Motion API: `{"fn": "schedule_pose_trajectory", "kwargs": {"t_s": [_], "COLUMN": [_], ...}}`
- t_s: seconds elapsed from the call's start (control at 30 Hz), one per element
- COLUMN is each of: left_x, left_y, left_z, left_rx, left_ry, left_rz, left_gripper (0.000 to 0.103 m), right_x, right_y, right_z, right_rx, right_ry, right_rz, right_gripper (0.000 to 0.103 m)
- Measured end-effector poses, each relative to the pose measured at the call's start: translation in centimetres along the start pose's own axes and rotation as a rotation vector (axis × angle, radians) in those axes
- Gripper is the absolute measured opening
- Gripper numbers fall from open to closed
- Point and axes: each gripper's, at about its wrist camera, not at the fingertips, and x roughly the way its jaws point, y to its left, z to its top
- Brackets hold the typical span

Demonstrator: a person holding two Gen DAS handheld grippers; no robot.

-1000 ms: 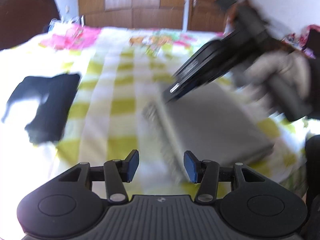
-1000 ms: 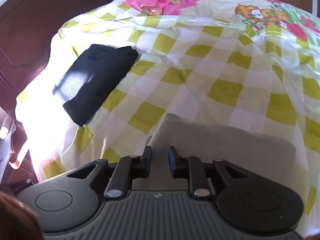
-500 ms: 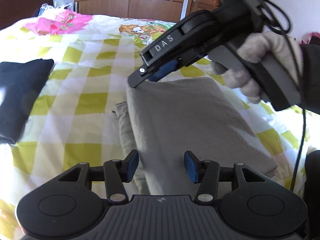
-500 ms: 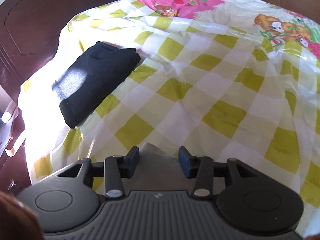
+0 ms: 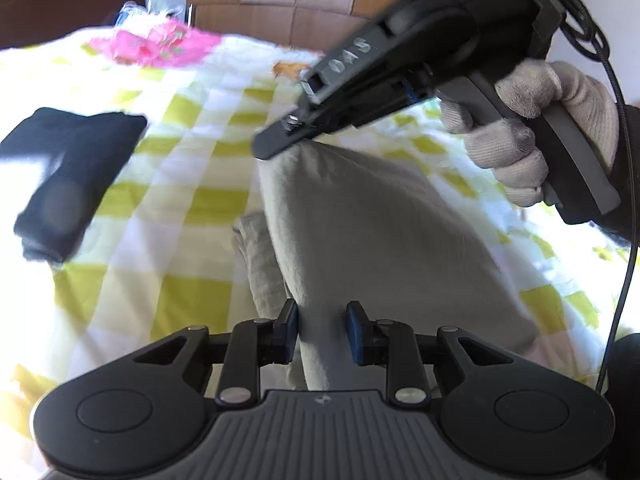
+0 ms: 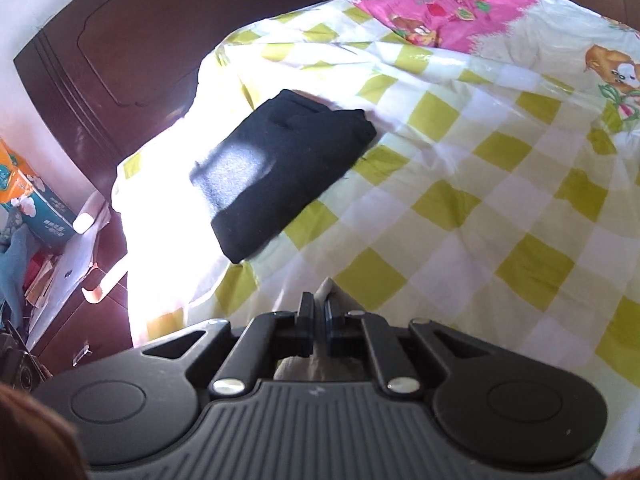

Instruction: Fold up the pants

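Checkered bedding (image 5: 192,204) lies under both claws. Between the closing left claw (image 5: 322,330) fingers sits the grey pants' (image 5: 380,240) near fold, pads not visibly pressing. Beyond, the right claw (image 6: 318,322) pinches their far corner; only its own view shows the clenched pads.

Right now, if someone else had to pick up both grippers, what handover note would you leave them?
Right gripper: shut on the far corner of the beige pants, lifting it slightly off the checked bedsheet.
Left gripper: jaws closing around the near edge of the pants; cloth is between them, pads not clearly pressing yet.
Pants: already folded into a compact stack in the middle of the bed, with a lower layer sticking out on the left side.
Black folded garment: lies apart, near the bed's edge; leave it.
Left to do: finish the left grip, then likely one more fold or tidy the stack.
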Motion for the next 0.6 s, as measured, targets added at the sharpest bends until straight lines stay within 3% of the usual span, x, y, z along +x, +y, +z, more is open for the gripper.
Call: {"fn": "schedule_pose_trajectory", "kwargs": {"t_s": [0.17, 0.27, 0.37, 0.47, 0.6], "left_x": [1.9, 2.1, 1.8, 1.0, -0.7], "left_y": [0.2, 0.1, -0.1, -0.1, 0.1], "left_z": [-1.2, -1.0, -0.9, -0.9, -0.2], "left_rx": [-0.007, 0.002, 0.016, 0.017, 0.02], "left_ry": [0.072, 0.081, 0.08, 0.081, 0.055], "left_rz": [0.048, 0.055, 0.053, 0.051, 0.067], "left_gripper": [0.04, 0.041, 0.041, 0.042, 0.042], "right_x": [6.2, 7.3, 5.6, 1.5, -4.4], "right_y": [-0.7, -0.7, -0.4, -0.6, -1.8], "right_z": [-1.8, -2.7, -2.0, -0.7, -1.4], "right_rx": [0.025, 0.009, 0.028, 0.037, 0.026], "right_ry": [0.059, 0.04, -0.011, -0.121, -0.204], "right_rz": [-0.077, -0.089, -0.084, -0.081, -0.153], "right_gripper": [0.012, 0.015, 0.017, 0.023, 0.023]}}
